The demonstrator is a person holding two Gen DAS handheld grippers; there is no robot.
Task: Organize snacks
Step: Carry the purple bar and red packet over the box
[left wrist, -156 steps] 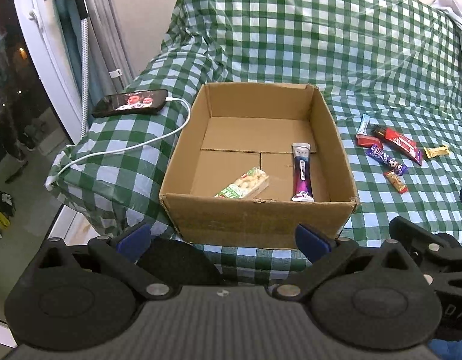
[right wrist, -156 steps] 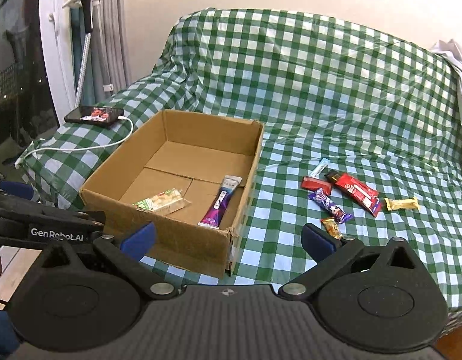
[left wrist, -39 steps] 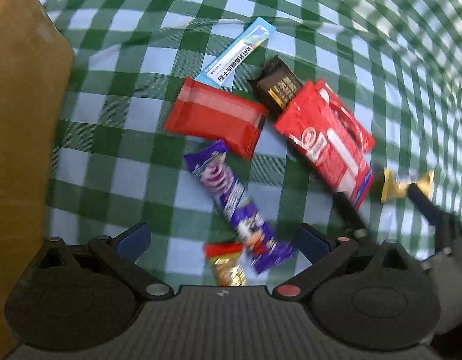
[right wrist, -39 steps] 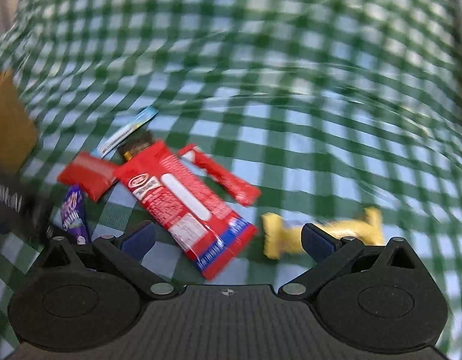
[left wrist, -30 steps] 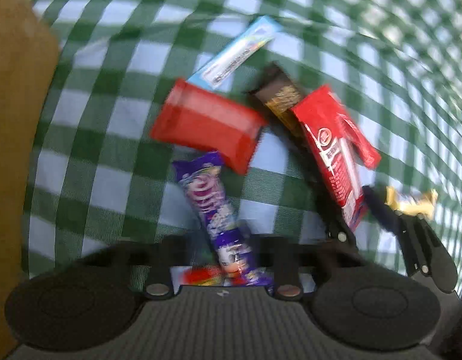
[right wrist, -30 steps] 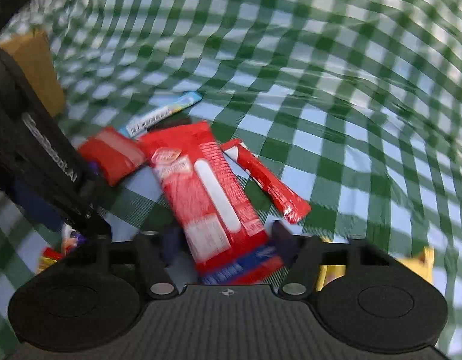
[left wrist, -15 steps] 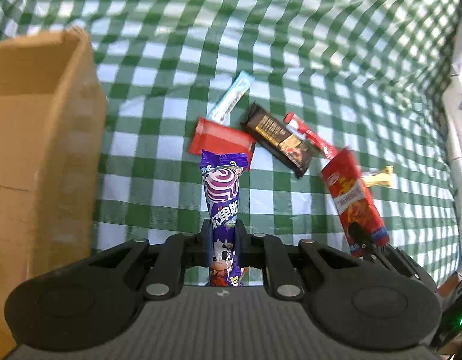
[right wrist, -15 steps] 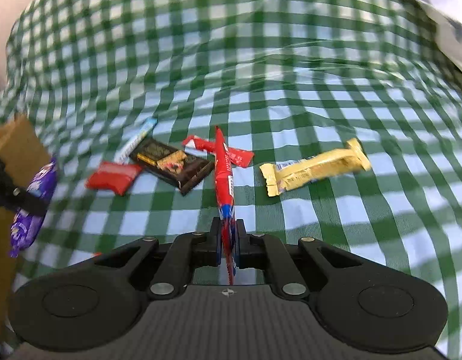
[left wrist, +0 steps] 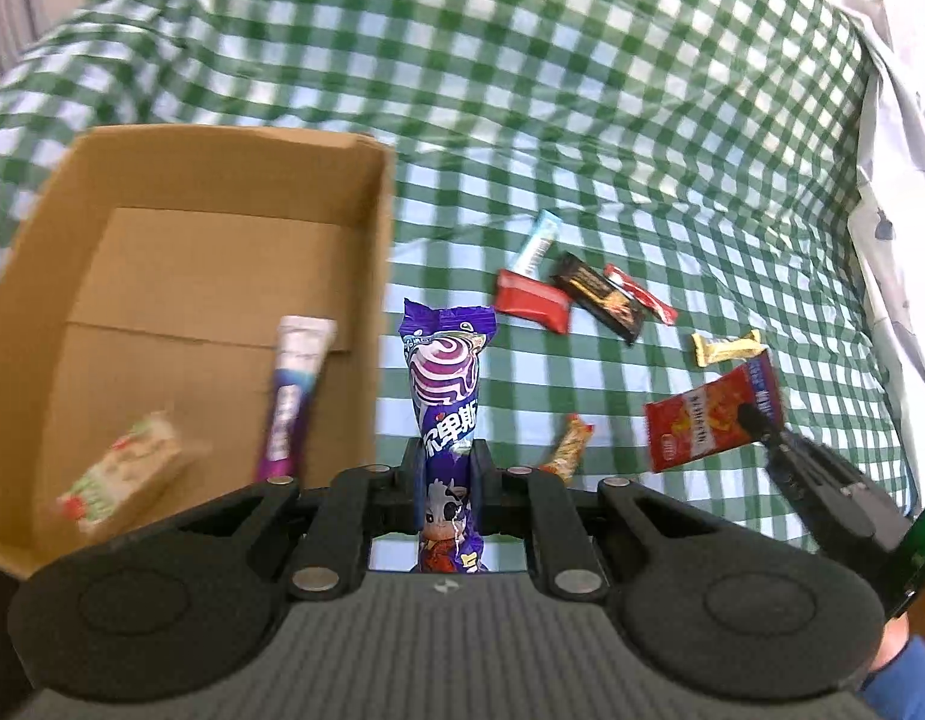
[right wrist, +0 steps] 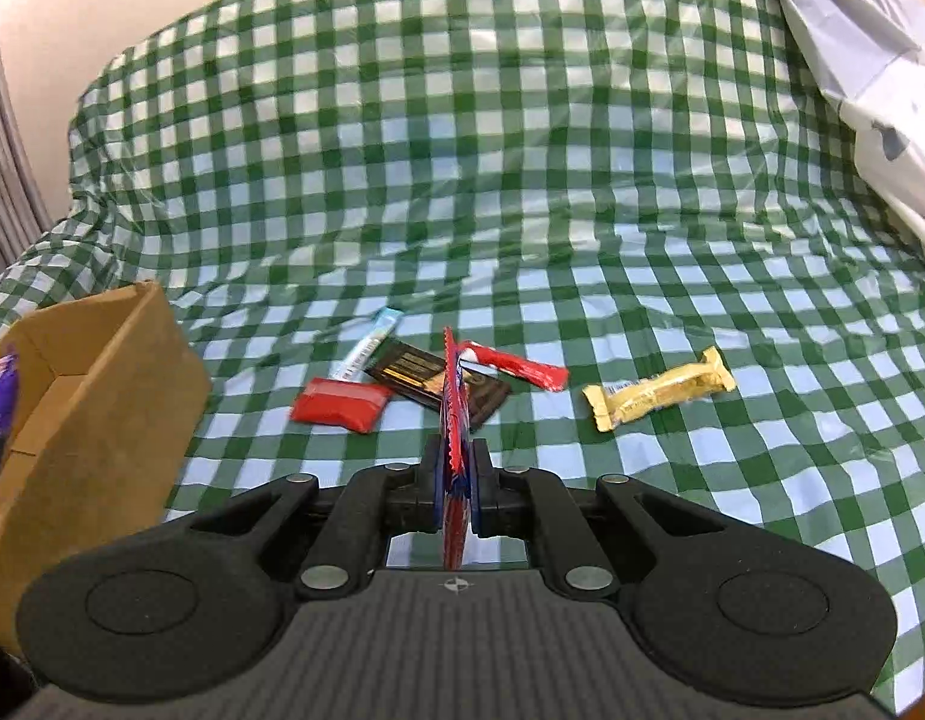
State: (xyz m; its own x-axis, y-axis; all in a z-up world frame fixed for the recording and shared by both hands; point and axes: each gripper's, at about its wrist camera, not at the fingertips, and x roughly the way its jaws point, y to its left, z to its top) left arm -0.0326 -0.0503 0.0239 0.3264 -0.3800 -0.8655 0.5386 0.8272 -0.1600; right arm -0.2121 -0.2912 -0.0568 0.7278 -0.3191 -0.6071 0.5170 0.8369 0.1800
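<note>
1. The box (left wrist: pixel 366 192) sits at the left on the checked bed (left wrist: pixel 582 90), with 2 snacks already in it: a pale bar (left wrist: pixel 126 468) and a purple stick (left wrist: pixel 294 390).
2. The left tongs (left wrist: pixel 443 483) are clamped on the purple pack (left wrist: pixel 443 384), which lay on the bed a second ago. It is now lifted beside the box wall, long axis running away from the camera, crimped top farthest.
3. The right tongs (right wrist: pixel 456 492) have just closed on the red pack (right wrist: pixel 452 402), also lifted, edge-on, long axis pointing forward.
4. Both look ready for boxing; 6 snacks remain on the bed.
</note>
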